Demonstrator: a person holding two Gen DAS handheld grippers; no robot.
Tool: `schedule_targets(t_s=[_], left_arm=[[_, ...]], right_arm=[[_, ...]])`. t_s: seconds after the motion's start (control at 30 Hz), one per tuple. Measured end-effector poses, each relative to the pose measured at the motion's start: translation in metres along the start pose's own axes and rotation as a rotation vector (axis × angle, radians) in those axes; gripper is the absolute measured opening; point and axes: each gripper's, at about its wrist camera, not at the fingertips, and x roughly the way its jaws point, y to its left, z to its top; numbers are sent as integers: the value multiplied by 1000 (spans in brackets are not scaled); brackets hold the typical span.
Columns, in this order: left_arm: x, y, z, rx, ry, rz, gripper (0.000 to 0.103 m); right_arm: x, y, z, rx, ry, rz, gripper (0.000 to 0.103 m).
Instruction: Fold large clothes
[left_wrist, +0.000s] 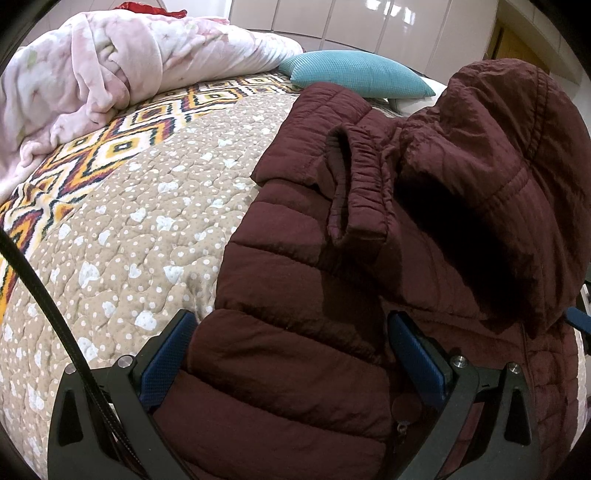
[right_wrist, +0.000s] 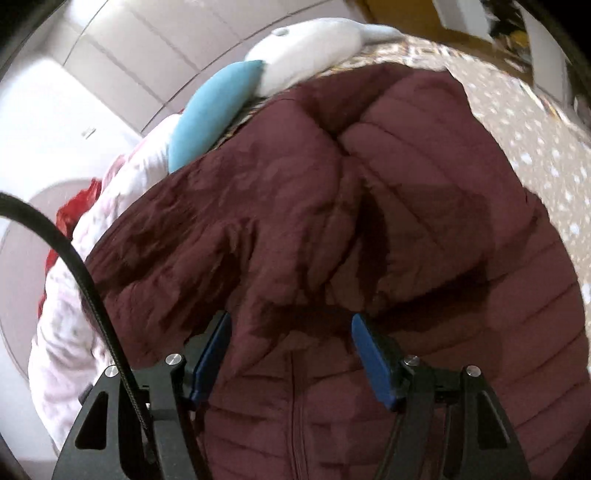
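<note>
A maroon quilted puffer jacket (left_wrist: 314, 266) lies on the bed, a sleeve with an elastic cuff (left_wrist: 354, 184) folded across it and its hood (left_wrist: 517, 147) raised at the right. My left gripper (left_wrist: 291, 325) is open, its blue pads either side of the jacket's near edge. In the right wrist view the same jacket (right_wrist: 369, 221) fills the frame. My right gripper (right_wrist: 290, 325) is open, its jaws apart over a bulge of the jacket fabric. Whether the fingers touch the fabric is unclear.
The bed has a beige dotted quilt (left_wrist: 129, 221) with a zigzag band. A pink blanket (left_wrist: 110, 66) is heaped at the back left, a teal cushion (left_wrist: 354, 74) behind the jacket. A white plush toy (right_wrist: 314, 48) and white wardrobes (left_wrist: 369, 22) stand beyond.
</note>
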Motion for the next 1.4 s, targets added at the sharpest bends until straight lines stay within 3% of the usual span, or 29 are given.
schedule_targets(t_s=[0.07, 0.2, 0.3, 0.47, 0.5, 0.53, 0.73, 0.83, 0.97, 1.07, 1.23, 1.4], left_arm=[[0, 0, 0, -1, 0, -1, 102], [0, 0, 0, 0, 0, -1, 102], [0, 0, 0, 0, 0, -1, 102], [0, 0, 0, 0, 0, -2, 102], [0, 0, 0, 0, 0, -2, 102], [0, 0, 0, 0, 0, -2, 102], [0, 0, 0, 0, 0, -2, 102], [0, 0, 0, 0, 0, -2, 102], [0, 0, 0, -1, -1, -3, 102], [0, 0, 0, -1, -1, -4, 102], [0, 0, 1, -3, -1, -5, 102], [0, 0, 1, -4, -1, -6, 102]], right_arm=[[4, 1, 0, -3, 5, 2, 72], [21, 18, -4, -56, 36, 21, 55], [25, 29, -9, -90, 31, 22, 55], [45, 42, -9, -118, 94, 9, 52], [47, 44, -8, -137, 111, 14, 27], [46, 49, -7, -163, 139, 34, 12], [-10, 64, 14, -314, -4, -54, 10], [-26, 58, 21, -378, -83, -221, 10], [18, 47, 14, -458, -35, -427, 10], [29, 24, 3, -495, -14, -505, 12], [-11, 39, -2, -507, -78, -472, 19], [-79, 80, 2, -545, -245, -374, 20]])
